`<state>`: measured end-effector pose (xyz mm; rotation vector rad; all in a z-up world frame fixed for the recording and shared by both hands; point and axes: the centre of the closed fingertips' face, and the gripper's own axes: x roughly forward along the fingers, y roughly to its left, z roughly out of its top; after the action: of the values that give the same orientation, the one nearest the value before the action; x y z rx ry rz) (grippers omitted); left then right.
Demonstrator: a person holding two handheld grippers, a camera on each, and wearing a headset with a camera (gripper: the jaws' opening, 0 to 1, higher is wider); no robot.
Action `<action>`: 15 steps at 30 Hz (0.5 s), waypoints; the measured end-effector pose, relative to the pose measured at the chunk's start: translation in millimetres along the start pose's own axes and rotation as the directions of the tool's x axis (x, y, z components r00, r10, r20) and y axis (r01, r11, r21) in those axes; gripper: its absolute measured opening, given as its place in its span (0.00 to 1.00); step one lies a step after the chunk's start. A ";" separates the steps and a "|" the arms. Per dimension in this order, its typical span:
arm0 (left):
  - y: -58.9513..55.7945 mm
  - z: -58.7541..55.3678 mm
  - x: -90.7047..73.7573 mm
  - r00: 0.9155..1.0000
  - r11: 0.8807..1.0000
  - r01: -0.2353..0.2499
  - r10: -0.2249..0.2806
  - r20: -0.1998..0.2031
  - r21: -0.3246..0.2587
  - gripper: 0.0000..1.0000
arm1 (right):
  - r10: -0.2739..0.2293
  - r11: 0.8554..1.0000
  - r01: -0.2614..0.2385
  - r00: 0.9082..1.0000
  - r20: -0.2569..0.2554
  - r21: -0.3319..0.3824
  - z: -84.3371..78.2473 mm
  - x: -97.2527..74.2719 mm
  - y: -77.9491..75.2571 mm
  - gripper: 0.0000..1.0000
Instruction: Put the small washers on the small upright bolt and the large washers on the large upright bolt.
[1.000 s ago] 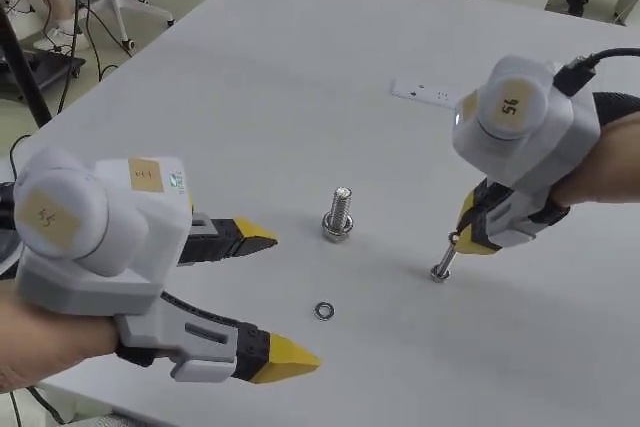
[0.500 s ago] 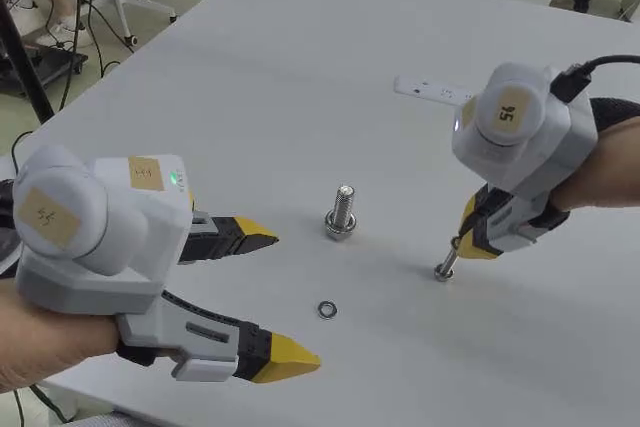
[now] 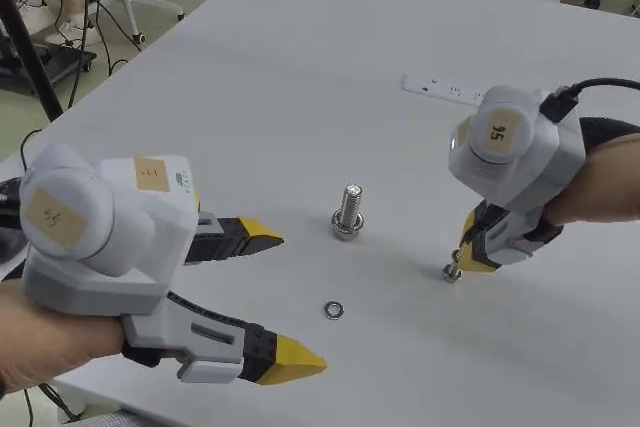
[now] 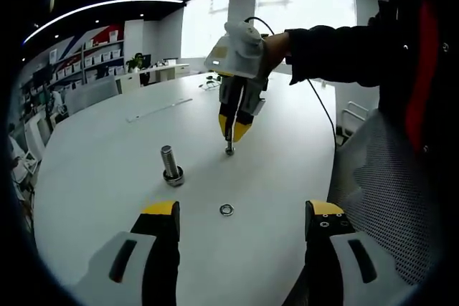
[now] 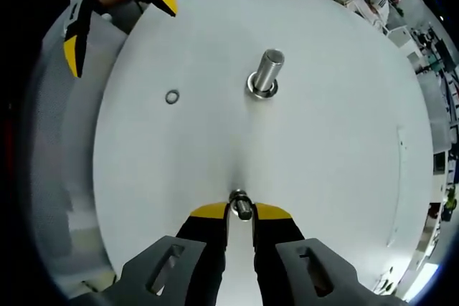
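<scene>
Right claw (image 3: pixel 465 263), against a second ago: it had come down along the small bolt (image 3: pixel 452 270). Its yellow tips now sat close to the counter (image 3: pixel 300 77), and less of the shank showed below them.
Right claw, grip: narrow. In the right gripper view the two tips (image 5: pixel 240 213) pressed against either side of the small bolt (image 5: pixel 240 204), which filled the gap between them.
Small bolt: it stood on the counter at the person's right. In the left gripper view it rose straight up into the right claw (image 4: pixel 233 132).
Left claw (image 3: pixel 285 299): it was spread wide and held nothing. It hovered over the near left part of the counter and pointed toward the bolts, in much the same pose as before.
Loose washer (image 3: pixel 333 310): a small ring lay flat on the counter just ahead of the left claw's tips, touching neither. It was nearer than the large bolt and well apart from the small one. In the left gripper view it lay between the two open jaws (image 4: pixel 226 210).
Large bolt (image 3: pixel 348 211): it stood upright near the middle of the counter with both claws clear of it.
Collar (image 5: pixel 262 89): a wider metal ring sat at the foot of the large bolt. Whether it was the bolt head or a seated washer could not be told.
White strip (image 3: pixel 440 89): it lay flat on the far side of the counter, well beyond the right claw.
</scene>
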<state>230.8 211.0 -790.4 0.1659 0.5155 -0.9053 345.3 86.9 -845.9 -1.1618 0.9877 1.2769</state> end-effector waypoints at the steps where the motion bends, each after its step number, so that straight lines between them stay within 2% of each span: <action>1: 0.0 0.0 -0.1 1.000 1.000 0.000 0.000 0.000 0.000 0.71 | 0.000 1.000 0.000 1.000 -0.001 0.000 -0.6 2.3 0.0 0.14; 15: 1.1 -0.4 -0.6 1.000 1.000 -0.006 0.006 -0.004 -0.006 0.70 | 0.015 1.000 -0.015 1.000 -0.001 0.008 -2.6 14.7 2.6 0.14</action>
<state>231.2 212.2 -790.5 0.1637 0.5210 -0.8977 344.0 86.8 -861.0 -1.1510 1.0030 1.2839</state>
